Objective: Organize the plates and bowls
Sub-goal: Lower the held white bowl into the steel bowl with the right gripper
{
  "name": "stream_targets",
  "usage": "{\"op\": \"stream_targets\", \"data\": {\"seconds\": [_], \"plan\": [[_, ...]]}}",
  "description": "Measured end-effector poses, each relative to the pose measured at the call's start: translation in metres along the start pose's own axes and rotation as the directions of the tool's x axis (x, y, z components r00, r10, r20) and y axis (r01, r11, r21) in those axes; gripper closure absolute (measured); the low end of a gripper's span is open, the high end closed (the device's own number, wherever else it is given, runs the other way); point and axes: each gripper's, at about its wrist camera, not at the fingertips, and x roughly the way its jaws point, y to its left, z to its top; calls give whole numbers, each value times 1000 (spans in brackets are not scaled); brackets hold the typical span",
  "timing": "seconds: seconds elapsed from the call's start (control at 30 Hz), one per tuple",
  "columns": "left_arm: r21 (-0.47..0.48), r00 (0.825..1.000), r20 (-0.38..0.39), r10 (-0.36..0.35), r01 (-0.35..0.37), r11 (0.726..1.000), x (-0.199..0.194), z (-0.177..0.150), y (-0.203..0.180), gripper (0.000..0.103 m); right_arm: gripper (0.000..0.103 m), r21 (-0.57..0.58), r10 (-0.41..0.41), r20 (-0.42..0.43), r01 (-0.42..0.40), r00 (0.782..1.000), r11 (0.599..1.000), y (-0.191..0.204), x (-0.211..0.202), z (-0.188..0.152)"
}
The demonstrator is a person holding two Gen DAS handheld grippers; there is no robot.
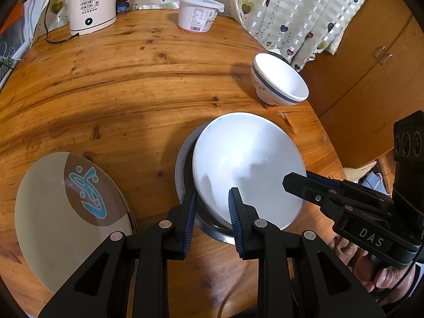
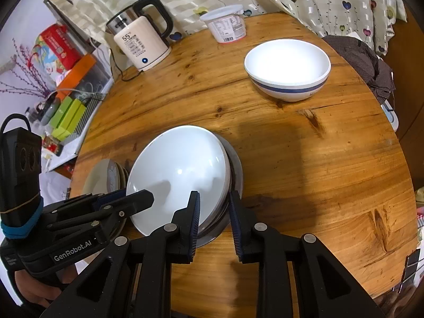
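Observation:
A stack of white bowls (image 1: 249,164) sits nested and slightly tilted in a steel bowl (image 1: 182,164) near the table's front edge. My left gripper (image 1: 213,193) is shut on the stack's left rim, one finger inside the top bowl and one outside. My right gripper (image 2: 214,196) is shut on the opposite rim of the white bowls (image 2: 180,169). Each gripper shows in the other's view: the right gripper (image 1: 299,179) and the left gripper (image 2: 135,194). Whether the steel bowl (image 2: 237,169) is pinched too, I cannot tell. A blue-banded white bowl (image 2: 287,69) stands apart farther back.
Stacked plates with a brown oval and blue motif (image 1: 71,206) lie left of the bowls on the round wooden table (image 1: 132,79). A kettle (image 1: 92,2) and a lidded tub (image 1: 198,13) stand at the back. A dark cloth (image 2: 365,61) hangs over the right edge.

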Motion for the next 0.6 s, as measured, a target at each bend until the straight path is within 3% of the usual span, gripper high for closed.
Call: {"op": "stream_targets", "data": {"seconds": [0.6], "plan": [[7, 999, 30, 15, -15, 1000, -7, 3, 2, 77, 80, -24, -12, 29, 13, 999, 1000, 4, -8, 3]]}}
